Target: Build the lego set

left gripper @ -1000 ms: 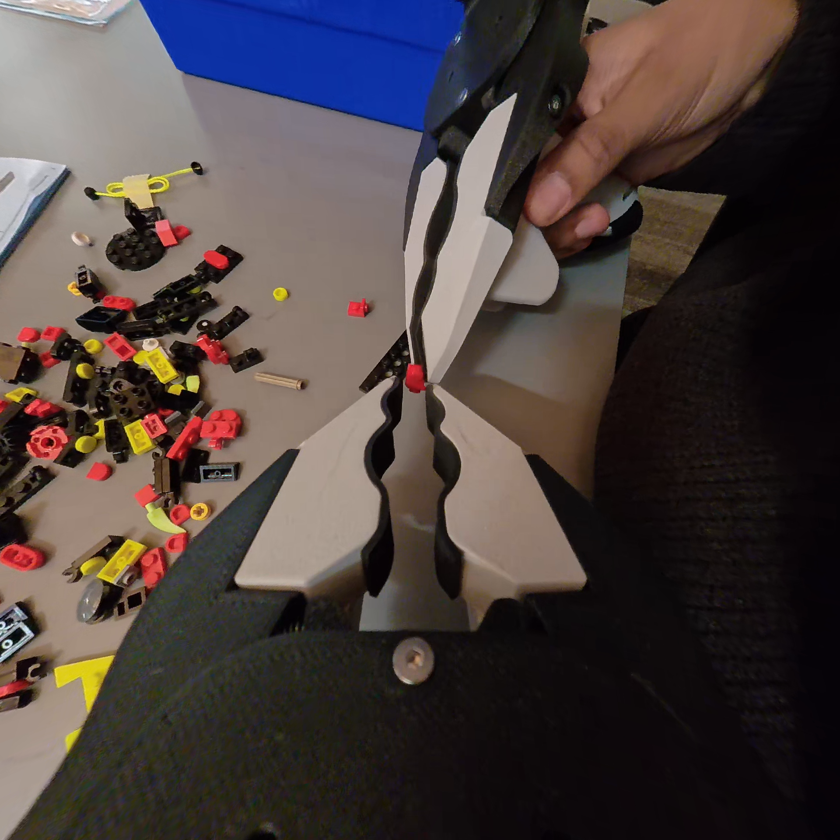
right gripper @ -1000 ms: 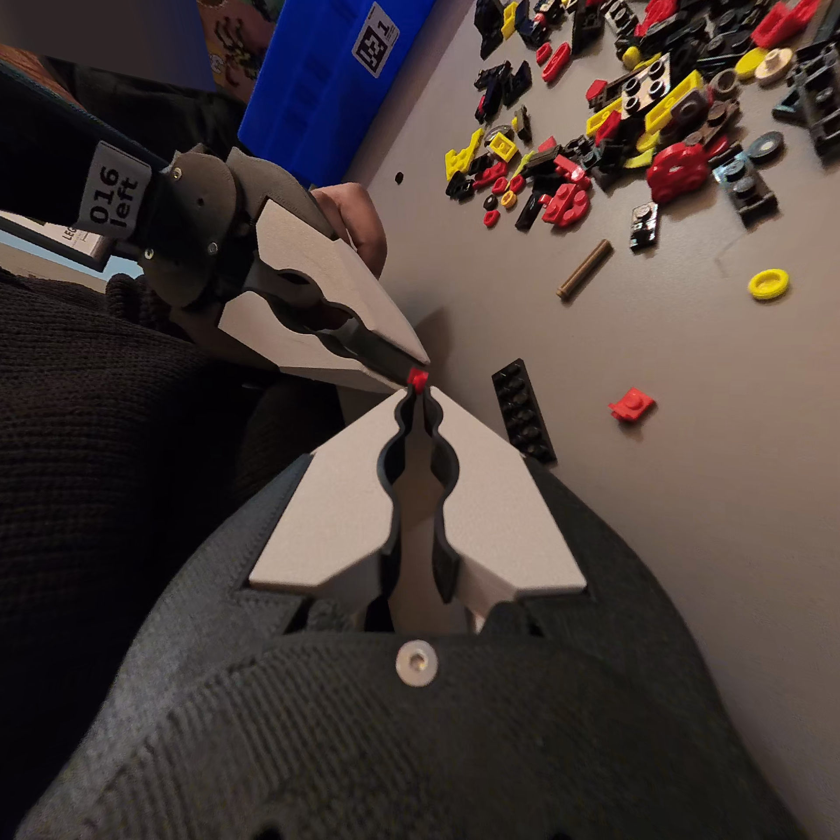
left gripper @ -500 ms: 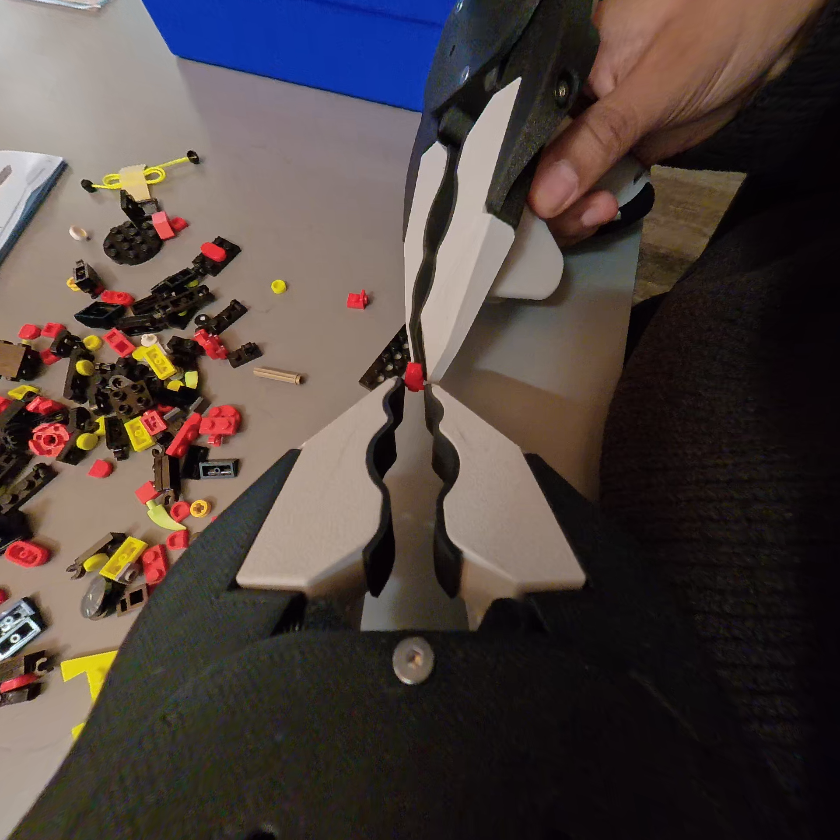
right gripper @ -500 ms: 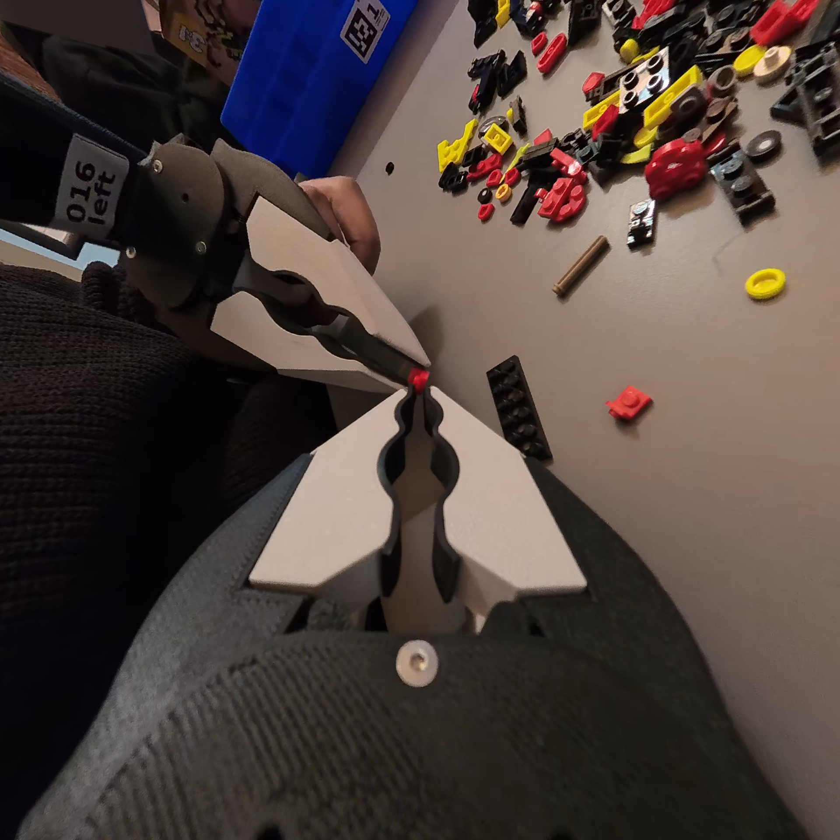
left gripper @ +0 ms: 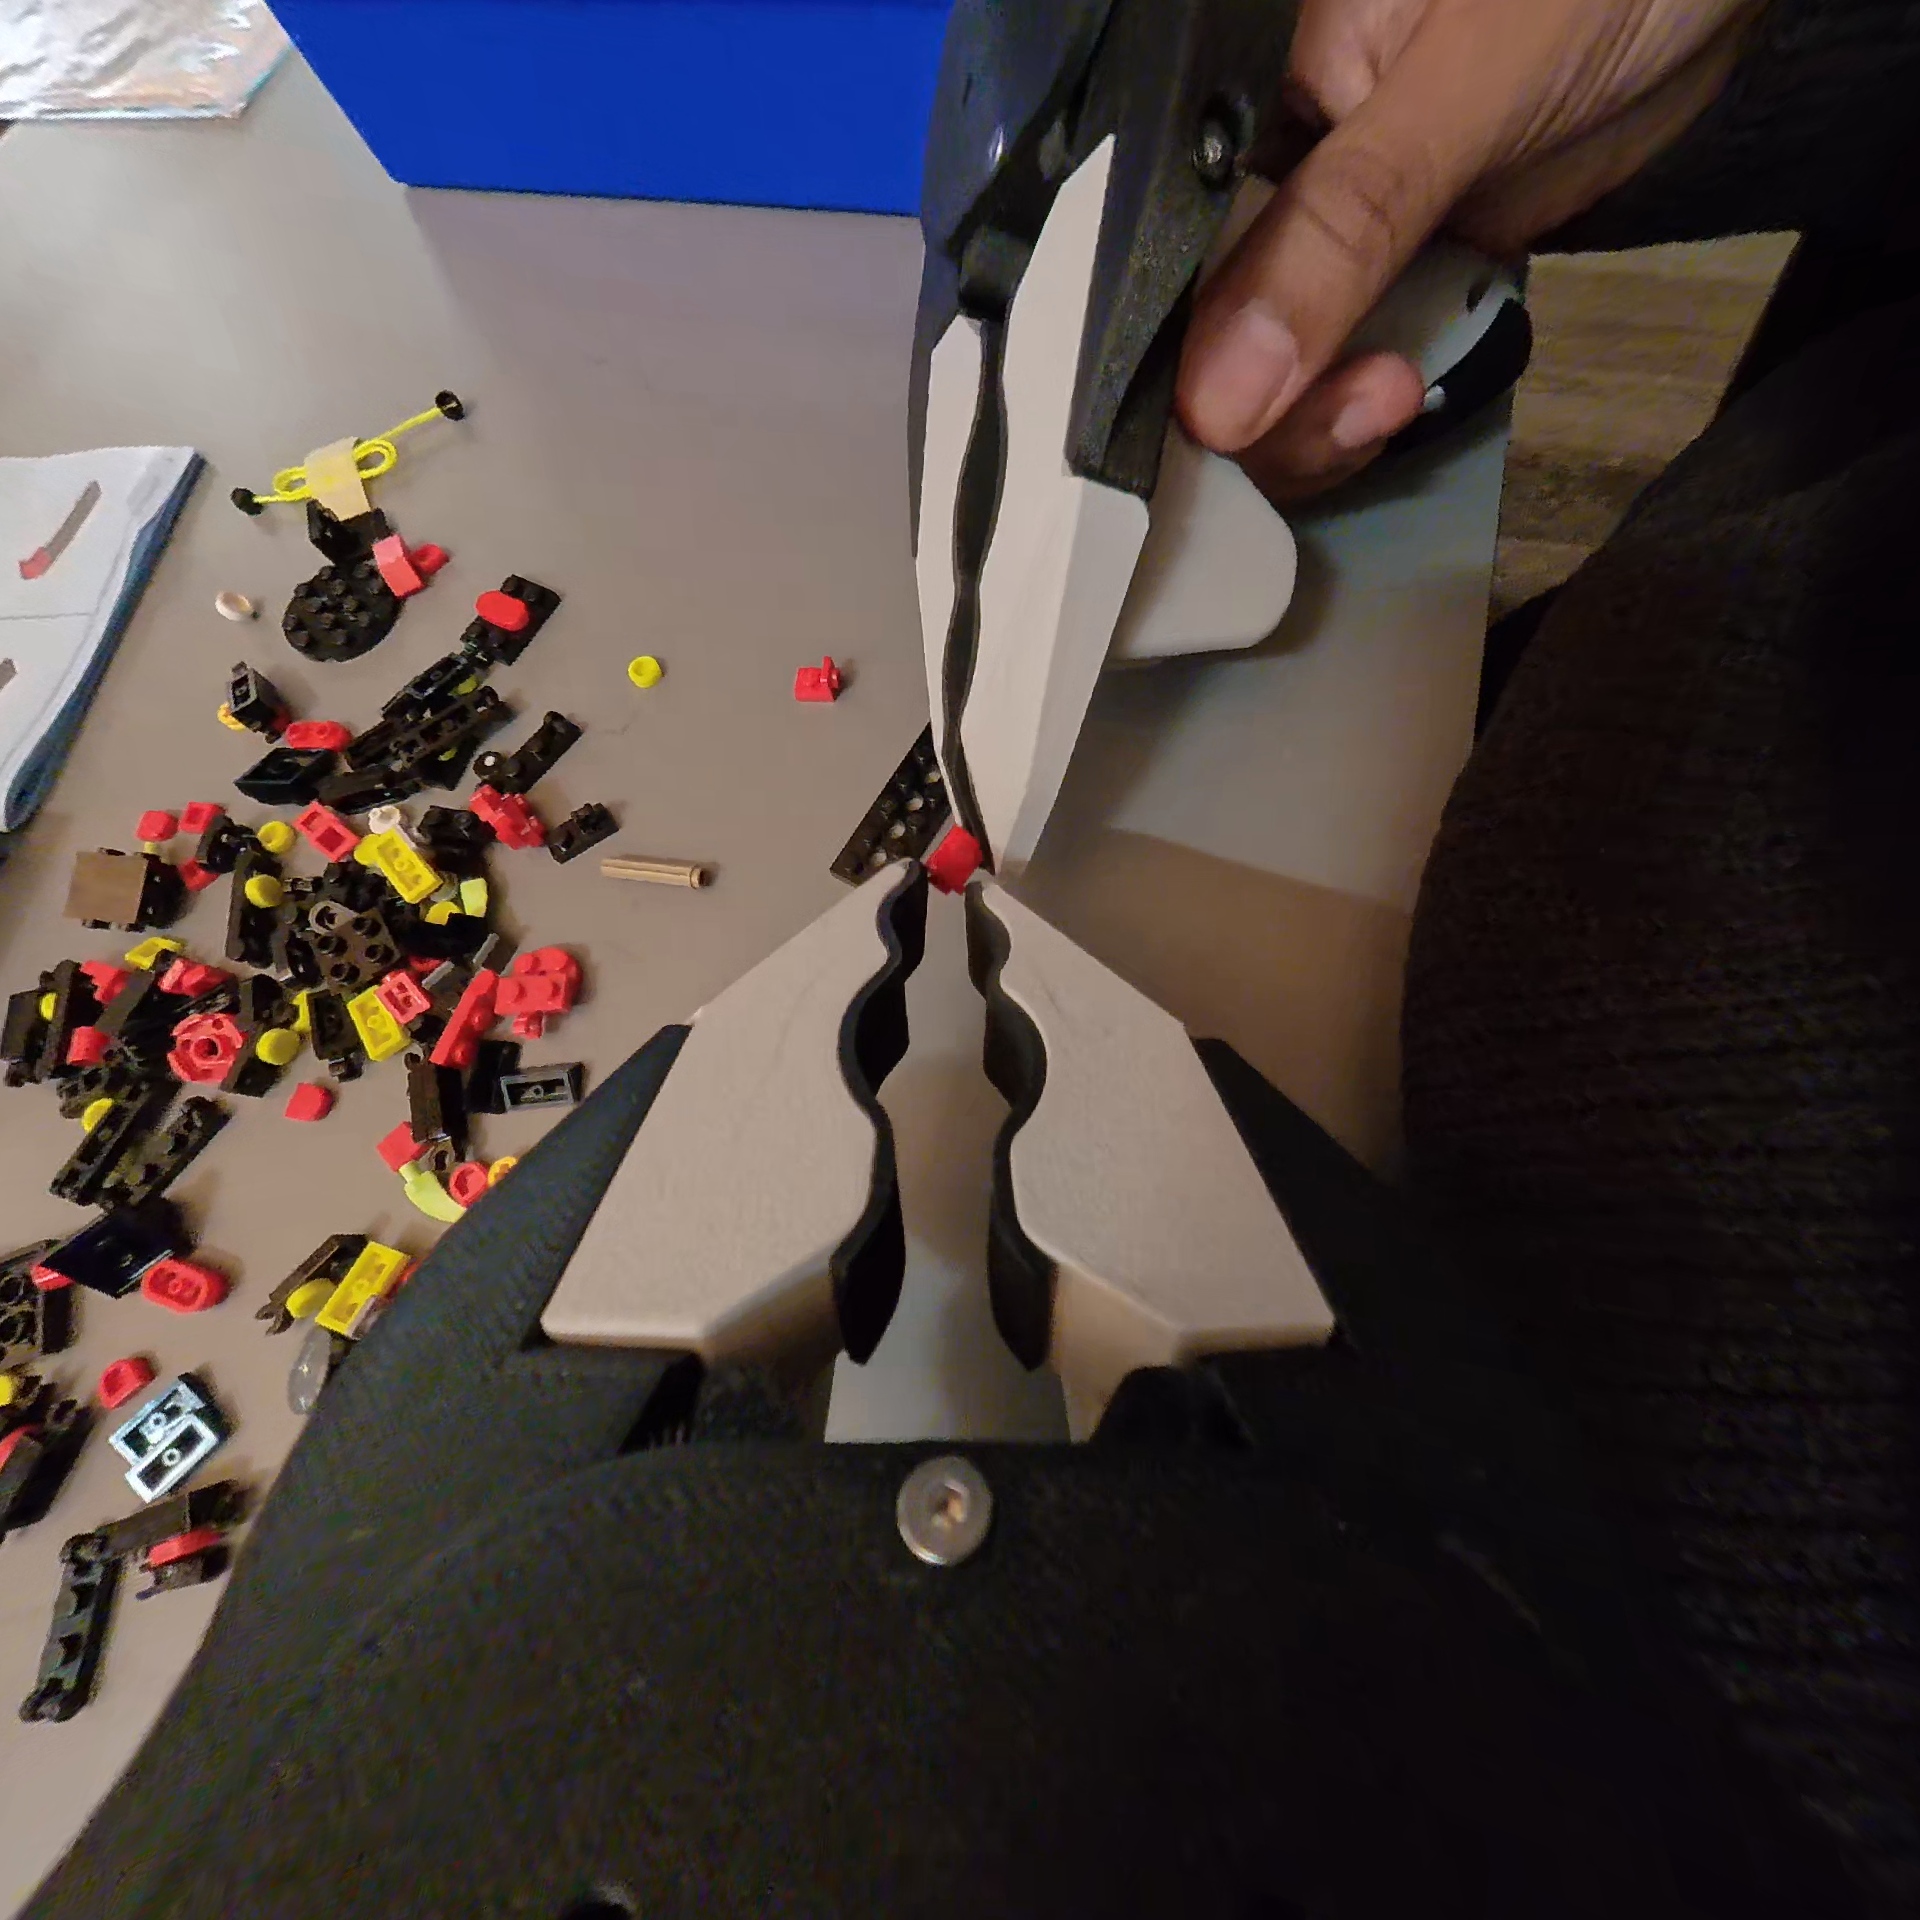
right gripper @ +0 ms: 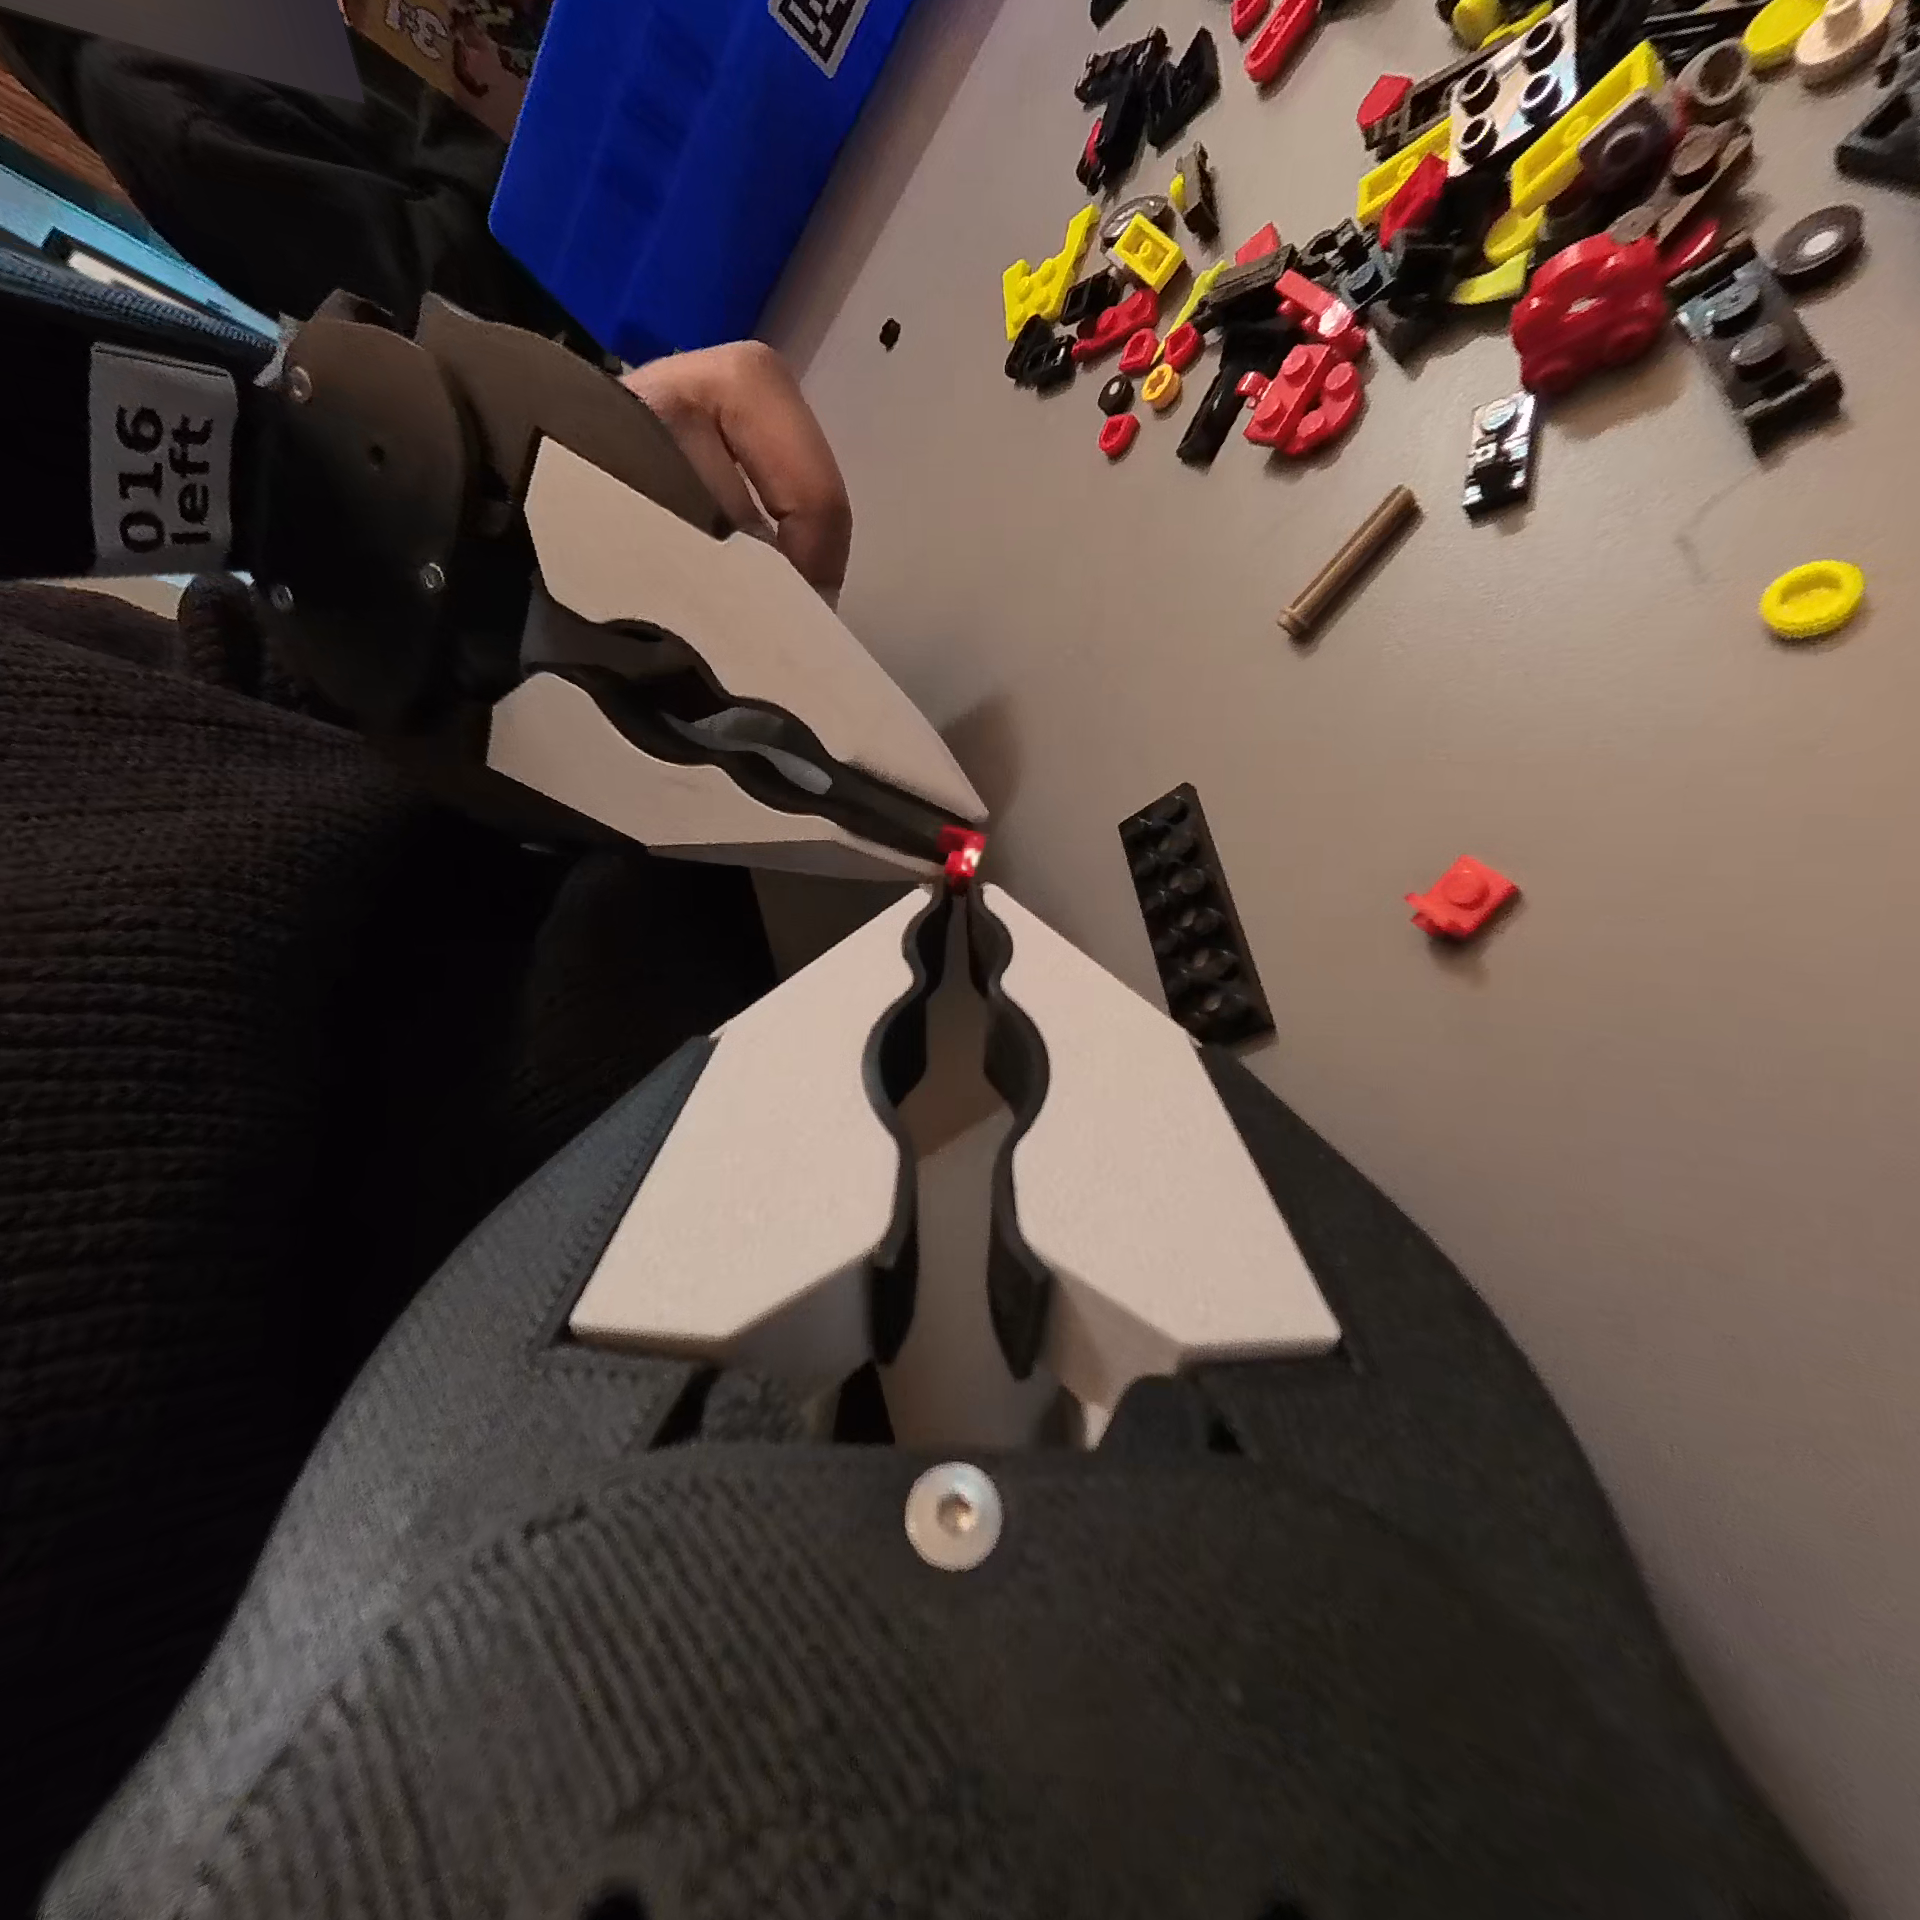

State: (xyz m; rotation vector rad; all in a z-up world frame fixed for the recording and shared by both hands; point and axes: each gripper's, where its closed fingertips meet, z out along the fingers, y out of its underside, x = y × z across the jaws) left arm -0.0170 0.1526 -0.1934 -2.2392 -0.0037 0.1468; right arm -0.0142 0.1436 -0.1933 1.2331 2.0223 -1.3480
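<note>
Both tools pinch a tiny red piece [left gripper: 954, 860] above the grey table [left gripper: 665, 416] beside a blue bin [left gripper: 623, 94].

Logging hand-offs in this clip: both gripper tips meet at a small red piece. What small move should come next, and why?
Probably press the right gripper gently against the small red piece pinched in the left gripper. Their tips meet there, so a join or hand-off seems unfinished; whether the right one grips it is unclear.

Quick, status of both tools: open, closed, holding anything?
Left tool: closed on the small red piece.
Right tool: nearly closed, with its tips against that same piece; cannot tell whether it grips it.
</note>
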